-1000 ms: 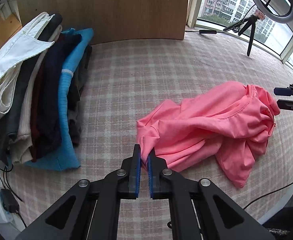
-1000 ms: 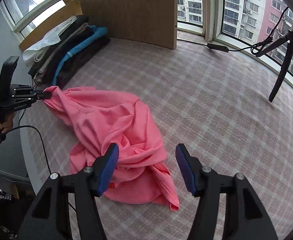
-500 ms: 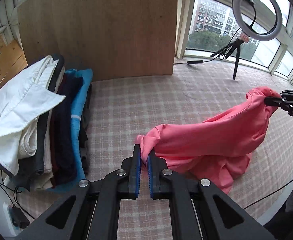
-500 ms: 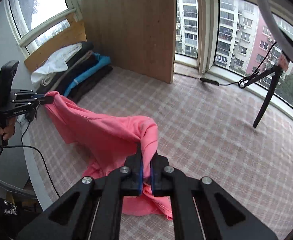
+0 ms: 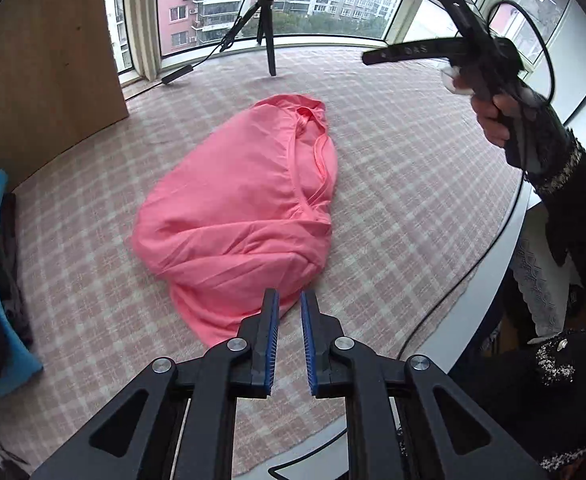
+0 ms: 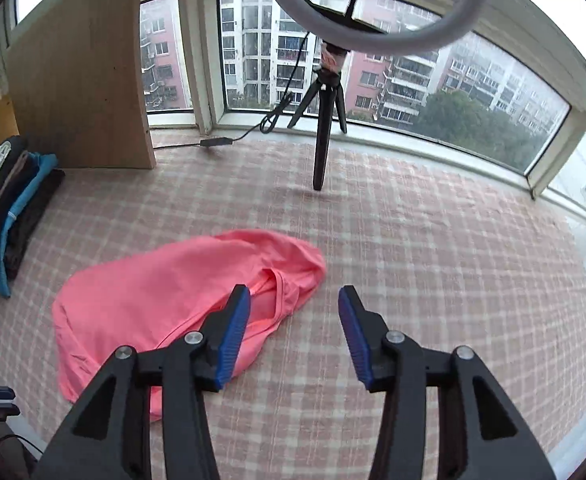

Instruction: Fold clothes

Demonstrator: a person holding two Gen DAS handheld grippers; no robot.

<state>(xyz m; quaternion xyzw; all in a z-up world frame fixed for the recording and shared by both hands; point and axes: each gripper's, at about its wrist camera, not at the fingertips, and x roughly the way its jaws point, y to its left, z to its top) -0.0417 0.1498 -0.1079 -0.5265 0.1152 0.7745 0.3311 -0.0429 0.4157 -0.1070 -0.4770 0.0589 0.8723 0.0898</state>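
Here the pink shirt lay crumpled at the frame's centre on the checked cloth. The left gripper, low centre, was opening on nothing; the right gripper was also parting, empty, beside the shirt's right edge.

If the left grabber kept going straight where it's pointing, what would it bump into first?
Probably the pink shirt. The left gripper is opening with nothing between its jaws, and the shirt's near edge lies just past its fingertips on the checked cloth. Depth is hard to judge here.
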